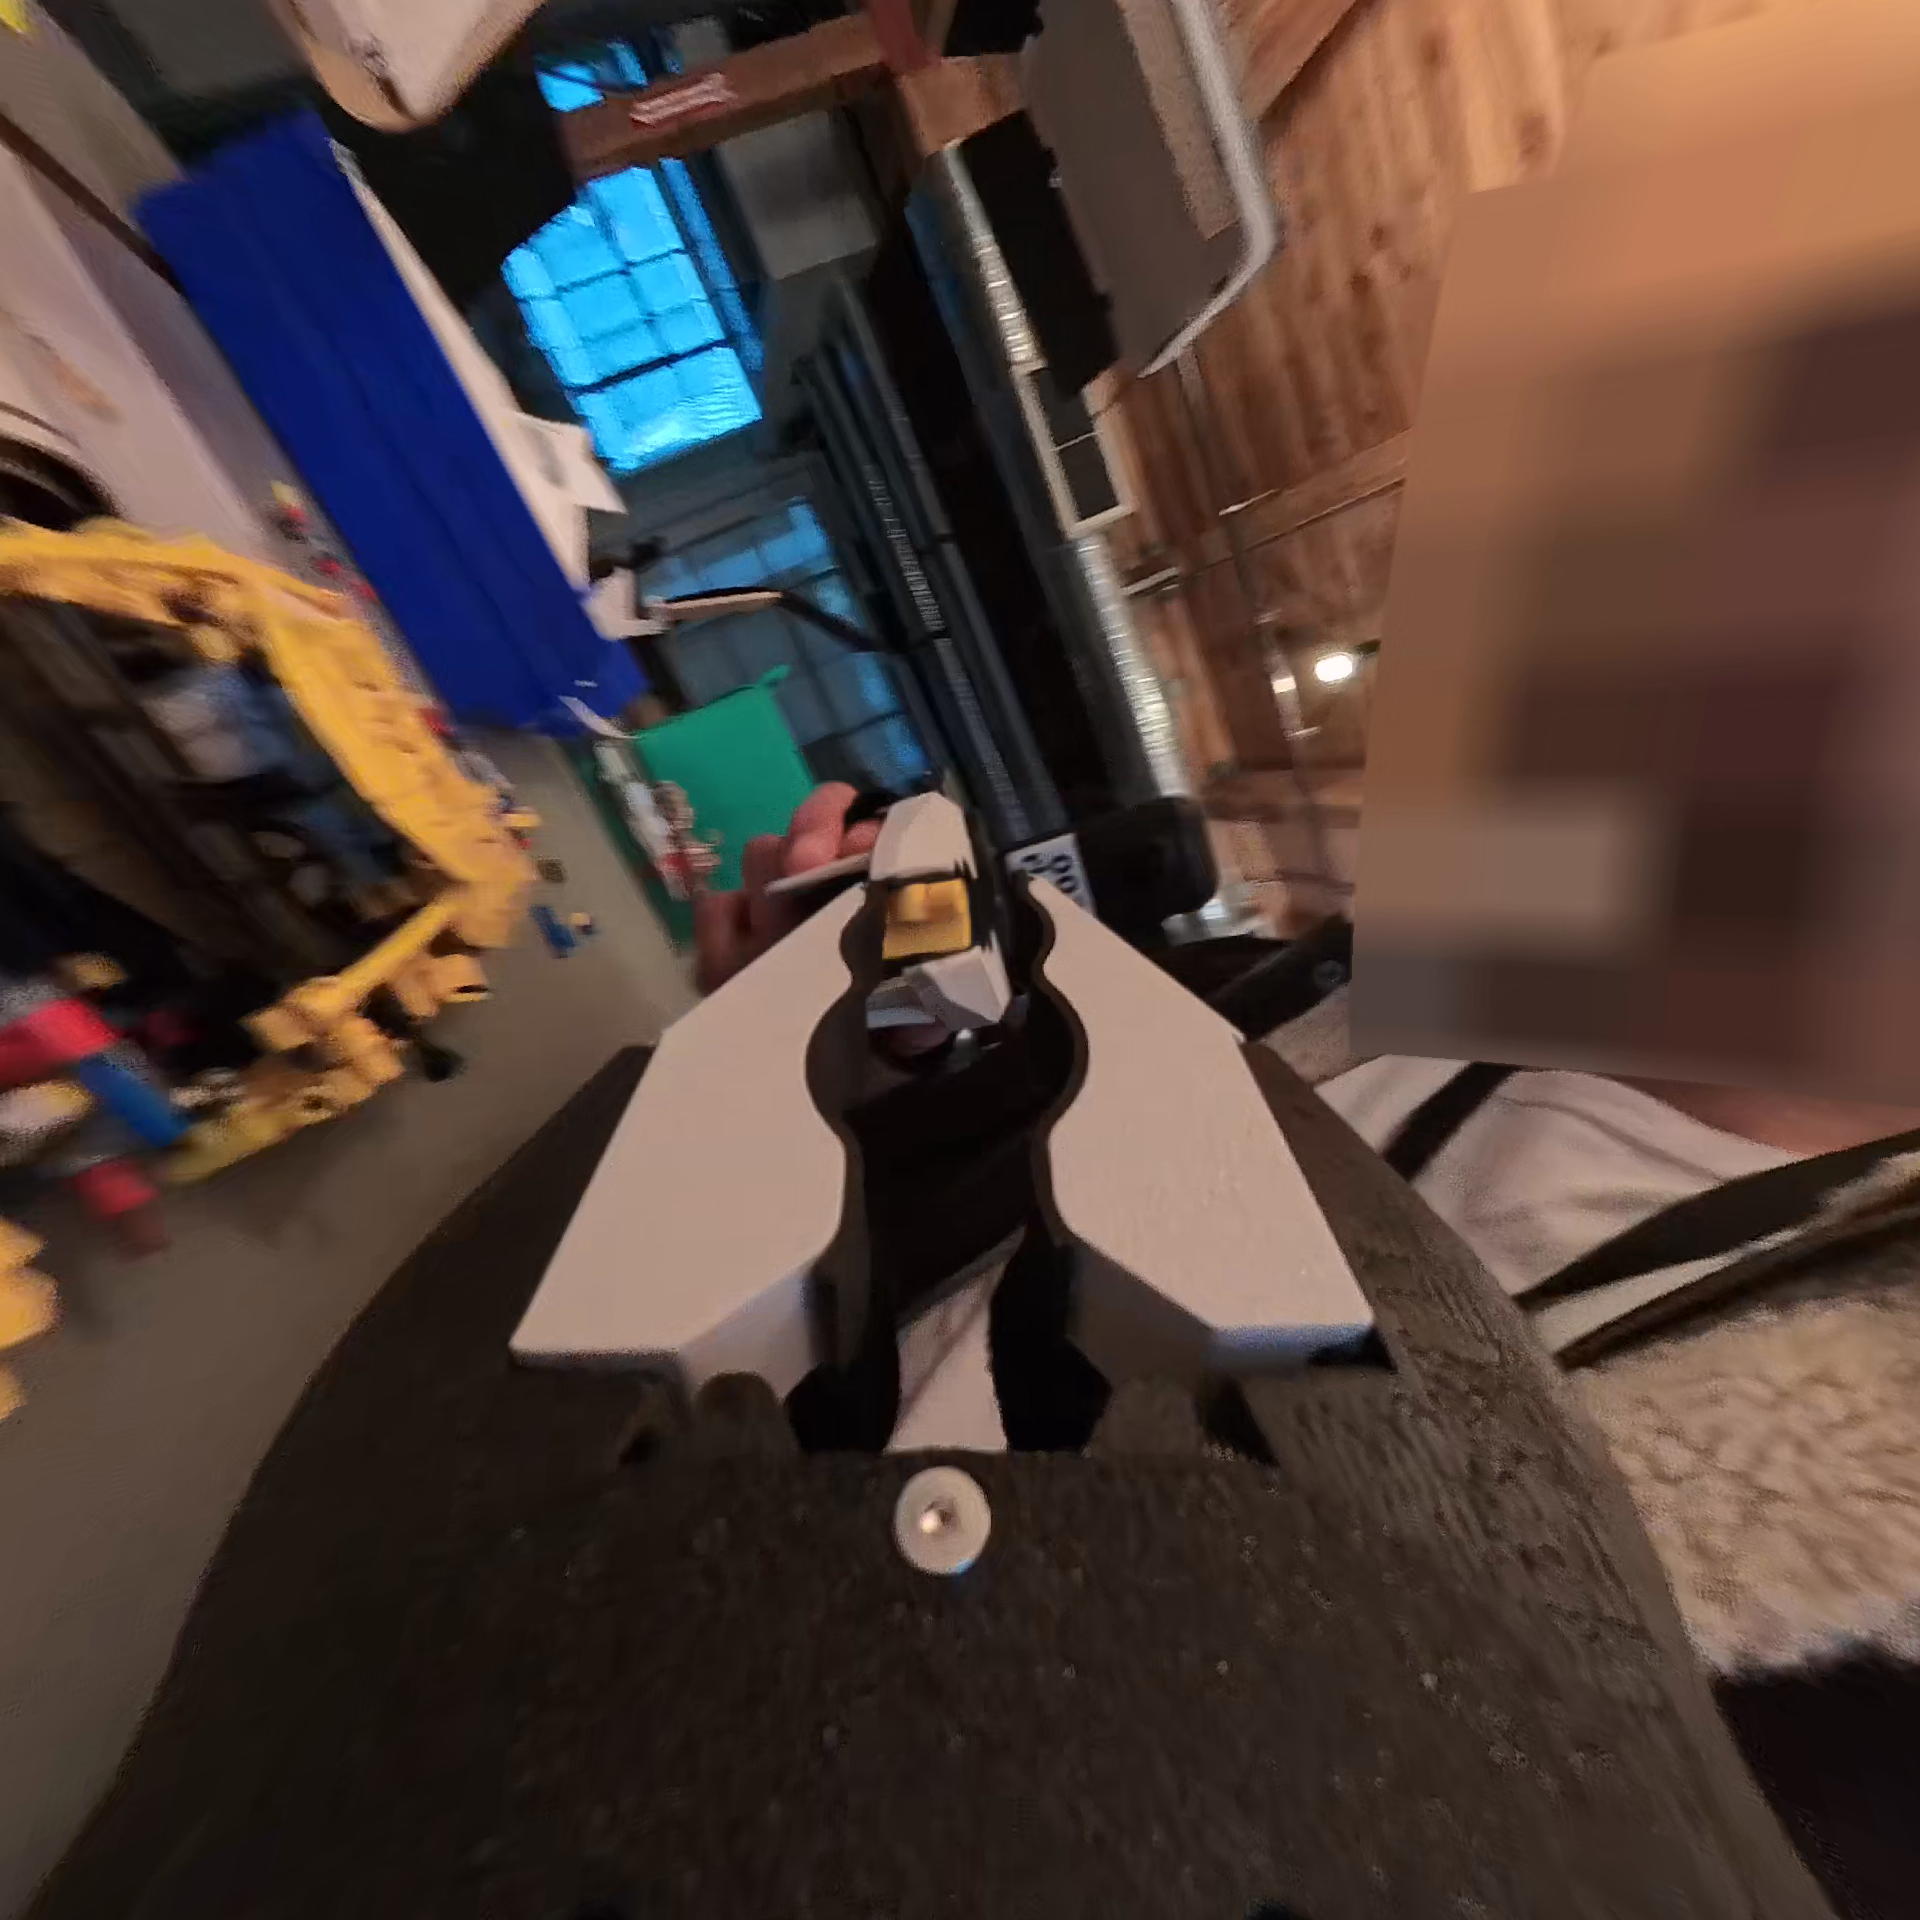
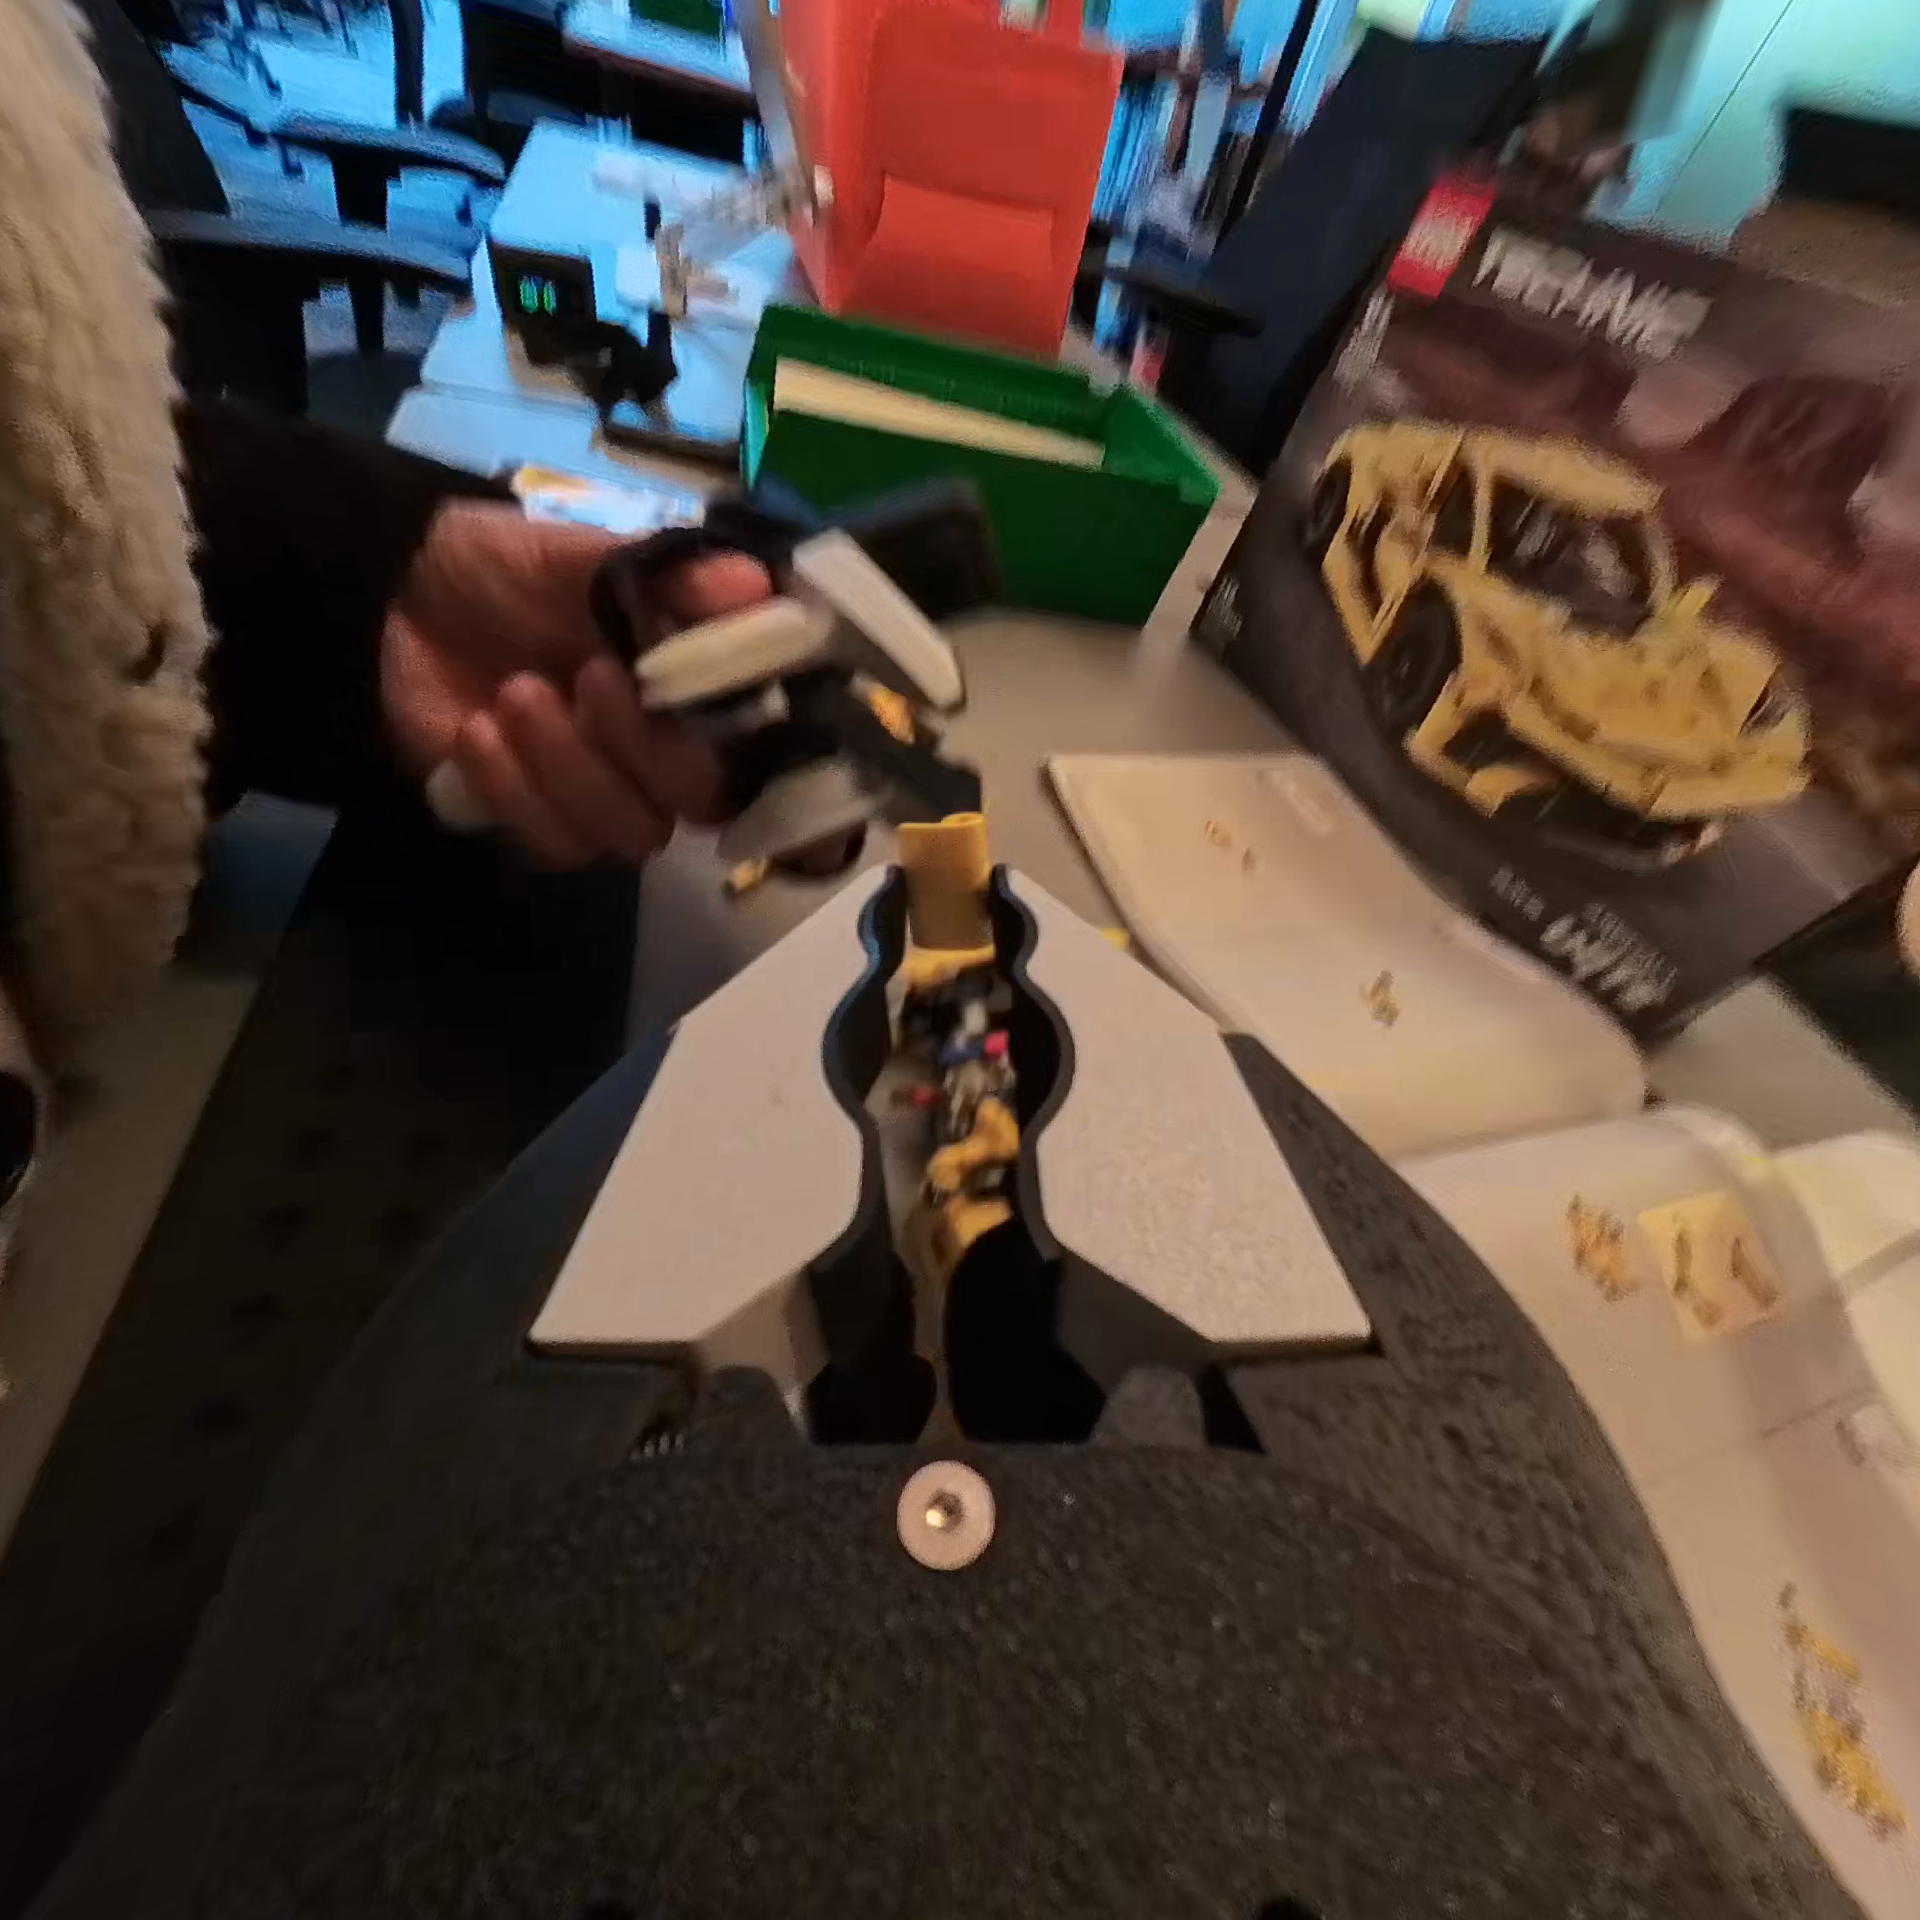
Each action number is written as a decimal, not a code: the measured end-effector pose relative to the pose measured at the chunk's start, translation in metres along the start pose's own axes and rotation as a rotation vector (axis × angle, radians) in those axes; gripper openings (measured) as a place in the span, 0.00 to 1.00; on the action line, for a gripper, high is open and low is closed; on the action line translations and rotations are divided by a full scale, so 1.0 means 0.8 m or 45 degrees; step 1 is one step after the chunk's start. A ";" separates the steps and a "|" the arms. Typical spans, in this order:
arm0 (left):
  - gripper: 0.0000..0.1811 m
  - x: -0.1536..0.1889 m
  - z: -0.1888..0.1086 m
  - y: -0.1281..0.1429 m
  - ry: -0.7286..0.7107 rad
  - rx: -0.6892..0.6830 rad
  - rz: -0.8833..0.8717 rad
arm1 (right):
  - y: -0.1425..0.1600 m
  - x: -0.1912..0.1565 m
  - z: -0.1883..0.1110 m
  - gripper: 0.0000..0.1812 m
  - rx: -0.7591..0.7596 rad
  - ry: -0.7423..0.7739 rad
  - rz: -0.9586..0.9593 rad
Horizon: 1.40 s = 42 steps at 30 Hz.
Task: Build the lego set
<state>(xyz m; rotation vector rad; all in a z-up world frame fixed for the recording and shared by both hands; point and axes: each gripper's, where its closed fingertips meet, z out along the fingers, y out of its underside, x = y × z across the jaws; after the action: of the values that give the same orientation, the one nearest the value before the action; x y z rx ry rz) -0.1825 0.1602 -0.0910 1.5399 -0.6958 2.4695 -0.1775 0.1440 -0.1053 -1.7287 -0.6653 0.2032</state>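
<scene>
The right tool (image 2: pixel 943 894) pinches a small yellow plastic lego piece (image 2: pixel 940 878) at 12 o'clock, raised for joining. The left tool (image 1: pixel 940 914) seems pressed together; the half-built yellow lego car (image 1: pixel 312 831) waits at 9 o'clock on the desk (image 1: pixel 582 831).

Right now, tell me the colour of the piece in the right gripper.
Yellow piece, clearest in the right wrist view.

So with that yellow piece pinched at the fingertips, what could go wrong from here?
1. The right gripper holds the yellow piece only by its lower part at the very tips; it could twist or pop out when pressed.
2. The left gripper sits close ahead, so the two may knock together.
3. Both views are motion-blurred, so fast movement may spoil alignment.
</scene>
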 end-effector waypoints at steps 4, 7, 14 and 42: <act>0.13 -0.019 -0.041 -0.017 -0.327 -0.019 0.270 | 0.120 -0.026 -0.027 0.08 -0.620 -0.187 0.194; 0.13 -0.035 -0.070 -0.026 -0.523 -0.057 0.385 | 0.183 -0.039 -0.052 0.08 -0.950 -0.233 0.192; 0.13 -0.065 -0.191 -0.067 -1.294 -0.193 0.773 | 0.203 -0.047 -0.054 0.08 -1.086 -0.215 0.117; 0.20 -0.119 -0.211 0.042 -1.464 -0.950 0.994 | 0.147 -0.007 -0.084 0.17 -0.180 0.023 0.634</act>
<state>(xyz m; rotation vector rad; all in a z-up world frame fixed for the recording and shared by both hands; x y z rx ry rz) -0.2876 0.2190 -0.2471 2.4324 -2.3523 0.9402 -0.1125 0.0697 -0.1983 -2.0095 -0.2282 0.4941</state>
